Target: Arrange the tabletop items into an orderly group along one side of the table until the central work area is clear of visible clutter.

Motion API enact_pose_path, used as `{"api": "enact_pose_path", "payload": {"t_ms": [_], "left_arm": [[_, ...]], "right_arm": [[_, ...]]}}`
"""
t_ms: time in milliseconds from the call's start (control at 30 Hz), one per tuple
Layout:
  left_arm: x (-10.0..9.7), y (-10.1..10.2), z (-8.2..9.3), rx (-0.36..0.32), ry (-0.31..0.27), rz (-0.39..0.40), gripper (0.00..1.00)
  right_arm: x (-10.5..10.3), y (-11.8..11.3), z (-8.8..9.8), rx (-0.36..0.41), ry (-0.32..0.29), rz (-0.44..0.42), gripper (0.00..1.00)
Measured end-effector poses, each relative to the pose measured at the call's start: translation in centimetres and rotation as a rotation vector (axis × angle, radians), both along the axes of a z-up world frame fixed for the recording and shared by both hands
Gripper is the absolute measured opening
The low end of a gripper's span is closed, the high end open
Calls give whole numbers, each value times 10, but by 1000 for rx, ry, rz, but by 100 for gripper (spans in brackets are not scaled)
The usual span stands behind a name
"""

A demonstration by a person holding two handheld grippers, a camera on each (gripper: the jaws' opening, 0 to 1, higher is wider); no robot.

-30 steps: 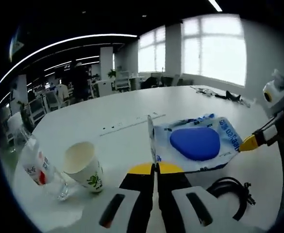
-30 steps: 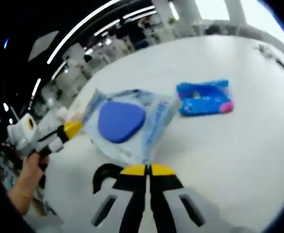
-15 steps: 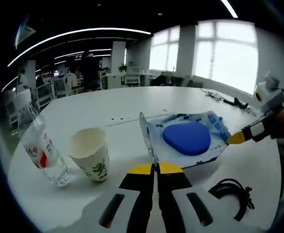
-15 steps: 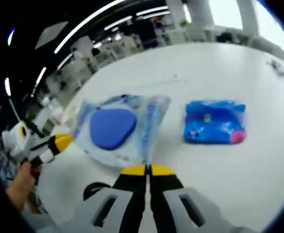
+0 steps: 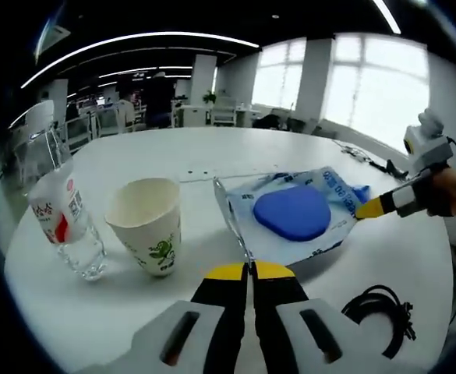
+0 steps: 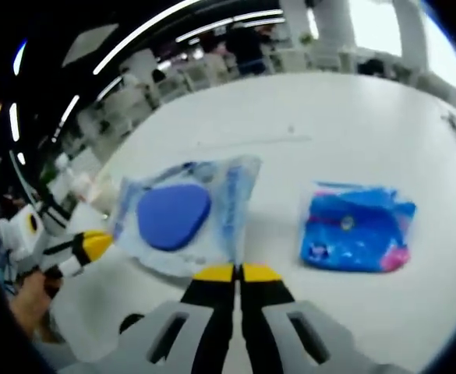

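Both claws — left claw (image 5: 249, 269) and right claw (image 6: 236, 273) — pinch opposite edges of the clear pouch (image 5: 290, 218), lifted off the table (image 5: 173, 164).

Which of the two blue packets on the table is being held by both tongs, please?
The clear packet with the blue oval pad, pinched at opposite edges by the left tongs and right tongs. The bright blue packet lies untouched.

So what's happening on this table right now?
A person is carrying a clear plastic pouch with a blue pad inside above the white table, one claw at each end: the left claw shut on one edge, the right claw on the opposite one. A paper cup and a water bottle stand close together; a blue packet and a black cable lie apart.
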State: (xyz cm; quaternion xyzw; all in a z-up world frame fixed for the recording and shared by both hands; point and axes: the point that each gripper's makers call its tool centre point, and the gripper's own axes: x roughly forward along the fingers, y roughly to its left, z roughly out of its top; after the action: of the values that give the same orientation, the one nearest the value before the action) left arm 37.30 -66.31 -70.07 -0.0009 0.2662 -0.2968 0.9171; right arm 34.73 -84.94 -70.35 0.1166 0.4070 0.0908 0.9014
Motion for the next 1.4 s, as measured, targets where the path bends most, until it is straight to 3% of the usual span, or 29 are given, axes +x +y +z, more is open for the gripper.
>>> {"api": "enact_pose_path", "payload": {"t_ms": [633,733,1100,1400], "left_arm": [[7,0,-24,49,20,31,1],[10,0,-22,44,11,34,1],[15,4,-23,39,1,61,1],[15,5,-22,53,-24,57,3]], "right_arm": [[20,0,-25,-21,36,26,0],[22,0,-28,-56,33,44,0],[20,0,-32,-44,25,45,0],[20,-2,-31,-98,5,81,7]]}}
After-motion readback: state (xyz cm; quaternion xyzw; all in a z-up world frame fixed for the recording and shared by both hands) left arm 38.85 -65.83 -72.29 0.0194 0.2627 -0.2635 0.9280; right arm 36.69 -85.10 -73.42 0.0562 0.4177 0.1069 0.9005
